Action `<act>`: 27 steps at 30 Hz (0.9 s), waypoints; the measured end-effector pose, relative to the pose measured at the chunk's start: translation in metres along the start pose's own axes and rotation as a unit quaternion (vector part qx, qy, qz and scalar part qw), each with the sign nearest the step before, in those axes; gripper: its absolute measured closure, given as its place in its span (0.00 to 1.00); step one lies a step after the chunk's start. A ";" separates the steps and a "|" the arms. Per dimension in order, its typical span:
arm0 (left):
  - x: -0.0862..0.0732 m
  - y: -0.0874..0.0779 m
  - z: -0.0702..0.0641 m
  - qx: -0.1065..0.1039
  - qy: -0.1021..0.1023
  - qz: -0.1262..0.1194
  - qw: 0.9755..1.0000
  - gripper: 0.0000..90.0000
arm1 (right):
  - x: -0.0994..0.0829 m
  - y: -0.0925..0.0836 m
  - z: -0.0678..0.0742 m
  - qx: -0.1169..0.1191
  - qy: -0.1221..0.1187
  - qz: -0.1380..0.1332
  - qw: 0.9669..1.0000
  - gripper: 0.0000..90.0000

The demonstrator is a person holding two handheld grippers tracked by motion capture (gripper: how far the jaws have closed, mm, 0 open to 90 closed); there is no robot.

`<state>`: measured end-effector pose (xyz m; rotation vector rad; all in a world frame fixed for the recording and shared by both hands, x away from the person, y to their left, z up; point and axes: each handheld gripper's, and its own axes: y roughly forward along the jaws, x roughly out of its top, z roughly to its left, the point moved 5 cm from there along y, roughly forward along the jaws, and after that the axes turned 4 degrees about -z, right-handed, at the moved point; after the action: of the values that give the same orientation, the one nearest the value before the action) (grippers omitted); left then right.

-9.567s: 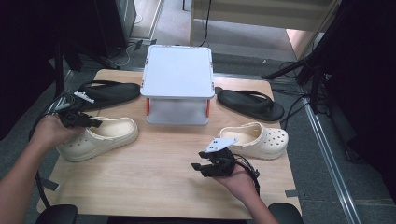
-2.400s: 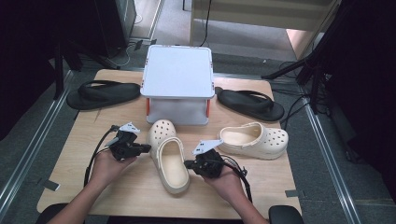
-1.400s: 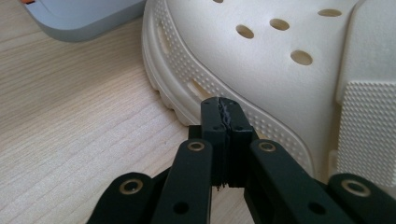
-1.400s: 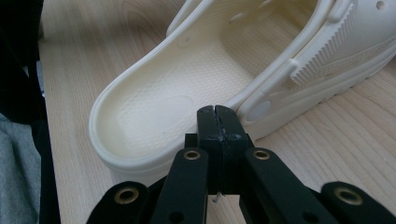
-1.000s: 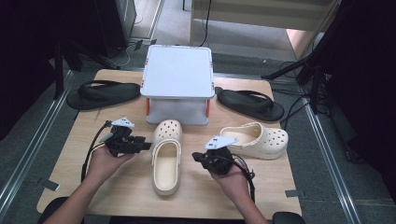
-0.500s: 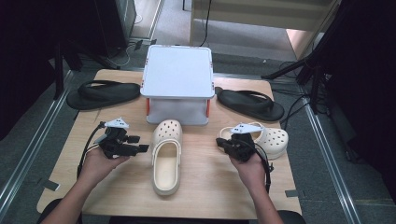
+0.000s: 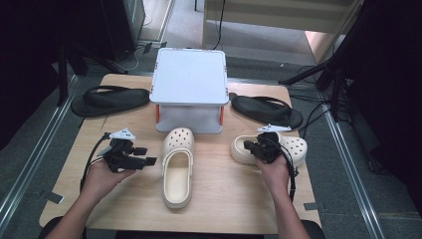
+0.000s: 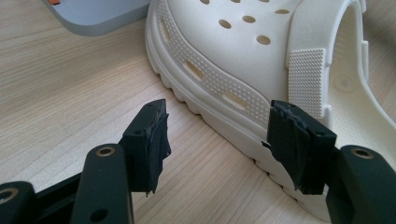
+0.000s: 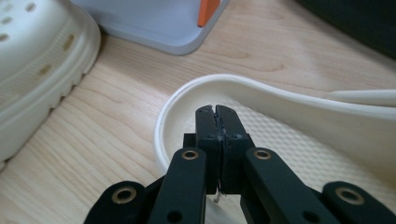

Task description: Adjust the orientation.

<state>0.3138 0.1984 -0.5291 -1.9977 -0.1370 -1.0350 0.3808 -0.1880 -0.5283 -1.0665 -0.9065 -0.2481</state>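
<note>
Left gripper [image 7: 142, 156] standing wide beside placed clog [image 7: 176, 167]; I'm bringing right gripper [image 9: 217, 112], jaws closed, empty, over second clog [image 7: 268, 149] heel; opening before gripping rim.

Finding no legible text, label, brand, number or sign anywhere. Checking the cream clogs [image 7: 177, 167], the black sandals [image 7: 110, 99], the grey box [image 7: 189, 92], the counter [image 7: 224, 199]: nothing readable. Noting only plain dotted texture on clog strap in left gripper view, not lettering.
</note>
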 end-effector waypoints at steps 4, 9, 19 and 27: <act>-0.001 0.000 0.001 0.002 0.000 0.000 1.000 0.43 | -0.004 0.011 0.002 -0.005 -0.004 0.024 1.000 1.00; 0.000 -0.001 0.002 0.004 0.000 -0.001 1.000 0.43 | -0.005 0.015 0.009 -0.011 -0.024 0.035 0.999 1.00; 0.003 -0.002 0.005 0.010 0.001 -0.004 1.000 0.43 | -0.007 0.013 0.013 -0.012 -0.036 0.036 0.999 1.00; 0.009 -0.002 0.006 0.012 0.004 -0.008 1.000 0.43 | -0.013 0.008 0.017 -0.006 -0.036 0.038 0.999 1.00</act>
<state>0.3228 0.2020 -0.5232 -1.9744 -0.1596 -1.0467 0.3685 -0.1726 -0.5399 -1.1233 -0.9278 -0.1536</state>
